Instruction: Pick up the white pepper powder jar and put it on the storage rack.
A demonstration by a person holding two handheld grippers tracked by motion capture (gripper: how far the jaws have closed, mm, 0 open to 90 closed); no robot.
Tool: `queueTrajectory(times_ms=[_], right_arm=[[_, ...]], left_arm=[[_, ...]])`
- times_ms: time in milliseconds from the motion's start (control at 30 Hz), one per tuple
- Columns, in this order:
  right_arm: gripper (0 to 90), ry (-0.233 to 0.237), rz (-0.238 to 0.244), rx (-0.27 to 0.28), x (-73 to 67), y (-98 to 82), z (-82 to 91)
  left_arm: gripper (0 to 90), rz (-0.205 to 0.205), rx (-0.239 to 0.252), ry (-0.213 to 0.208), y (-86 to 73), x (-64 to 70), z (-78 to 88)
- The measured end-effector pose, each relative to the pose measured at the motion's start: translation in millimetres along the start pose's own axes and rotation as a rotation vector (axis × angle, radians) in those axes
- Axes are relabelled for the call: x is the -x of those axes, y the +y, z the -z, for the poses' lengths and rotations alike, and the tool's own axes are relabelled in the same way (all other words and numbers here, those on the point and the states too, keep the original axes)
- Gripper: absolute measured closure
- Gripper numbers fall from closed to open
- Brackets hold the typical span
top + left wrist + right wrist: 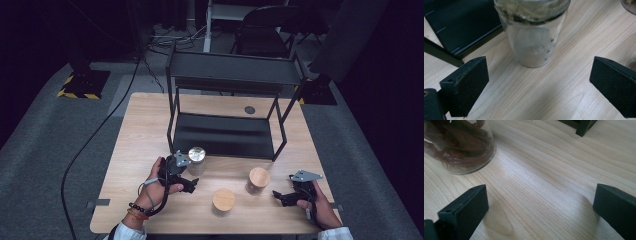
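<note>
Nearest, at the bench's front edge: two hands, each with a gripper. Left gripper (192,184) held over the light wood bench (150,125) toward the front left, jaws spread wide and clamping nothing; seen from its own camera (537,85), both black pads standing well apart with bare wood between them. Right gripper (278,196) near the front right corner, likewise spread wide and empty, tips pointing left toward the jars; in its own view (540,207), only wood grain between the pads.

Just past the left gripper: a glass jar with a silver lid (196,160), standing upright on the bench, close ahead of the open jaws but not between them and not touched. Through the left gripper view, clear glass walls (534,37), a pale powdery fill in the lower part.

Between the two grippers, nearer the front: a jar with a wooden lid (223,200), upright. Slightly farther and to the right: a second wooden-lidded jar (259,179), upright, near the right gripper; probably the one at the upper left of the right gripper view (459,147), with brown sticks inside, apart from the jaws.

Farther back: a black two-tier metal rack (227,100) on the bench, lower shelf bare, front foot just behind the silver-lidded jar.

Beyond the bench: grey carpet, cables, a dark chair (265,30).
</note>
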State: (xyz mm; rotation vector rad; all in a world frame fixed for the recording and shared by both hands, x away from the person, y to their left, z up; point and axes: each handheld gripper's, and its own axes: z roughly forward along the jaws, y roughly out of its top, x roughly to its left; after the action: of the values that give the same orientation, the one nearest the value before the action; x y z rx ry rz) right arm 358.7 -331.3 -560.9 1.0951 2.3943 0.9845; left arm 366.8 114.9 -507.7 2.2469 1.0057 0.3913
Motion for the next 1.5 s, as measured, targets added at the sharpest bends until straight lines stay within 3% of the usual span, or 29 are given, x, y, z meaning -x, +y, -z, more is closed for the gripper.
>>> queueTrajectory(times_ms=[300,800,967,1233,1400,1500], right_arm=[[0.0,0.000,0.000,0.000,0.0,0.0,0.0],[0.0,0.000,0.000,0.000,0.0,0.0,0.0],[0.0,0.002,0.000,0.000,0.1,0.6,-0.6],[0.0,0.002,-0.001,-0.001,0.0,1.0,-0.9],[0.0,0.002,-0.001,-0.001,0.0,1.0,-0.9],[0.0,0.002,-0.001,-0.001,0.0,1.0,-0.9]], left_arm=[[1.9,0.004,0.009,-0.008,9.0,1.1,-4.9],[4.0,0.025,-0.011,0.005,21.6,-4.8,-27.0],[8.5,0.035,-0.017,0.032,23.0,-5.8,-34.4],[19.1,0.065,0.033,0.023,23.3,-8.1,-42.4],[27.3,0.047,0.044,-0.002,24.3,-7.1,-45.7],[29.4,0.038,0.041,0.005,24.9,-6.3,-46.5]])
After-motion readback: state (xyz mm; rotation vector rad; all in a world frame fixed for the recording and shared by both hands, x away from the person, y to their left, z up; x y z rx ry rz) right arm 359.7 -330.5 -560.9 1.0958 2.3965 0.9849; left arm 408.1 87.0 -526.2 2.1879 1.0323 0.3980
